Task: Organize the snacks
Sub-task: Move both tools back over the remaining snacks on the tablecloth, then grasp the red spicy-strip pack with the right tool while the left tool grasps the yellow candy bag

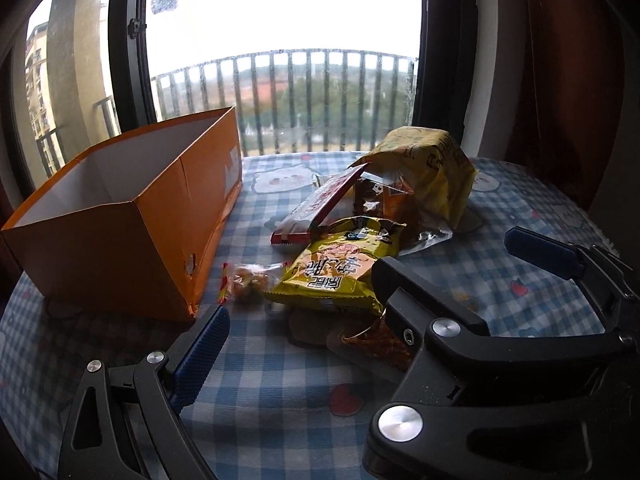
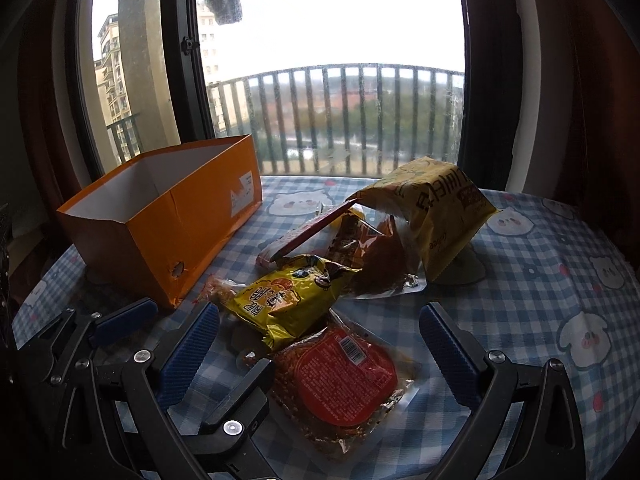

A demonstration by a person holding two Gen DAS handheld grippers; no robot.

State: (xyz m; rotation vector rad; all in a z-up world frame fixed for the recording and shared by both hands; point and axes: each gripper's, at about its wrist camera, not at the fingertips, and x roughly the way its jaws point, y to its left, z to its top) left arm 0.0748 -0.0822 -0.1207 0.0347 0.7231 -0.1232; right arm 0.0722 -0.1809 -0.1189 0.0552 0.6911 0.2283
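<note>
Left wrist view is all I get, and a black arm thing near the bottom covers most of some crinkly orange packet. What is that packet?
Observer: It is a clear flat packet with a big red label and a barcode on it, lying on the checked cloth.
Operator: Is that arm thing squeezing it?
Observer: No. What you see is one finger of the right gripper. Its two blue pads stand open on either side of the packet, not closed on it.
</note>
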